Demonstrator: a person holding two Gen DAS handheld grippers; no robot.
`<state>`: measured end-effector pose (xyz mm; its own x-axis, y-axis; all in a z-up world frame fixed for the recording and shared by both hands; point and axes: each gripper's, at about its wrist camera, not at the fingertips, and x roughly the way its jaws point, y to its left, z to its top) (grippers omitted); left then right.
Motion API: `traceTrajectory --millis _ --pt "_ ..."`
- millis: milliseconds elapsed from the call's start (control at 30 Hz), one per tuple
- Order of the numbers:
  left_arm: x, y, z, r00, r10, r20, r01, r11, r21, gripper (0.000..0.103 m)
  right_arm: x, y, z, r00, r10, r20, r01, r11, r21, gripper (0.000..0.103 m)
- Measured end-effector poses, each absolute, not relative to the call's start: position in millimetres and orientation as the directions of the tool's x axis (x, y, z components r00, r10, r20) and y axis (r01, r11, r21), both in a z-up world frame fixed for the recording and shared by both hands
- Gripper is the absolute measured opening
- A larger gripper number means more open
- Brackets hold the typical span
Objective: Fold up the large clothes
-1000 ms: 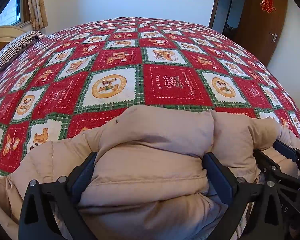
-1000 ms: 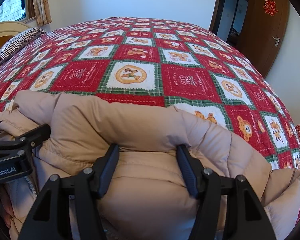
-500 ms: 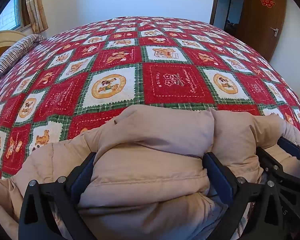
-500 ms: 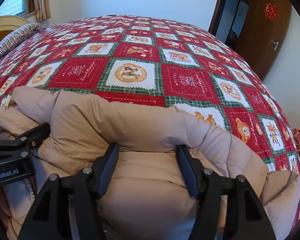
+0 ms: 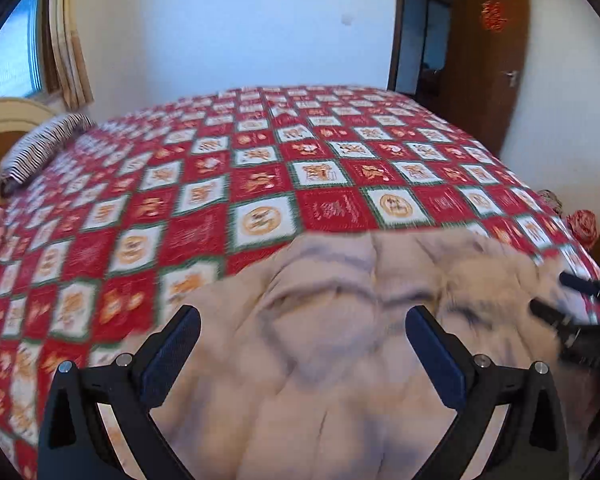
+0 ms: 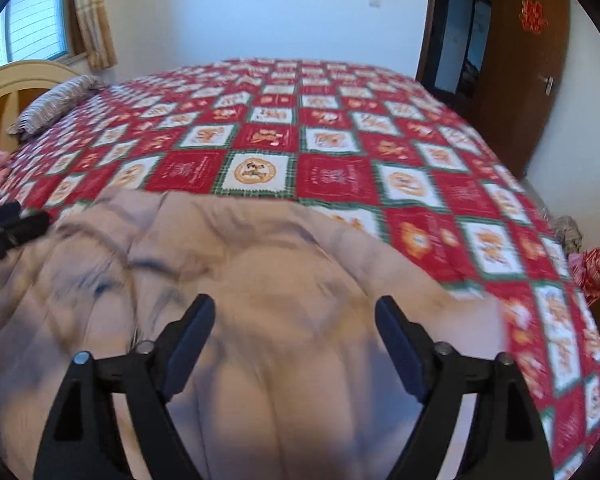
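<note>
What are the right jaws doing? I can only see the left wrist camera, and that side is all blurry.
Observer: The right gripper has its jaws opening wide. The beige coat lies under them and is not pinched.
Operator: Where does the coat stop on that side?
Observer: Its right edge ends on the red quilt, short of the side of the bed.
</note>
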<state>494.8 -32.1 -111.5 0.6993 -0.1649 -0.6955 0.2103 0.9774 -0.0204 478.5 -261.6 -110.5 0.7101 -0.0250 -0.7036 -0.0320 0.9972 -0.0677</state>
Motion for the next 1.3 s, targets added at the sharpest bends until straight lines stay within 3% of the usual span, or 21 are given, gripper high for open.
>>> traceTrajectory --millis 333,533,1300 --pt "372.8 21.7 -166.6 0.656 -0.095 -0.749 0.131 0.991 -0.011 0.102 374.7 -283.6 -138.3 0.672 -0.049 -0.739 0.006 0.998 -0.06 0.088" --pt "333.0 31.0 -179.7 0.642 -0.11 -0.759 0.112 0.993 -0.049 0.102 339.4 -286.7 -144.9 0.681 -0.042 -0.731 0.035 0.999 -0.025 0.088" --pt "220.0 54.4 -198.0 0.659 -0.077 -0.748 0.1 0.995 -0.015 0.102 230.8 -294.0 -172.4 0.685 -0.07 -0.725 0.08 0.997 -0.021 0.088"
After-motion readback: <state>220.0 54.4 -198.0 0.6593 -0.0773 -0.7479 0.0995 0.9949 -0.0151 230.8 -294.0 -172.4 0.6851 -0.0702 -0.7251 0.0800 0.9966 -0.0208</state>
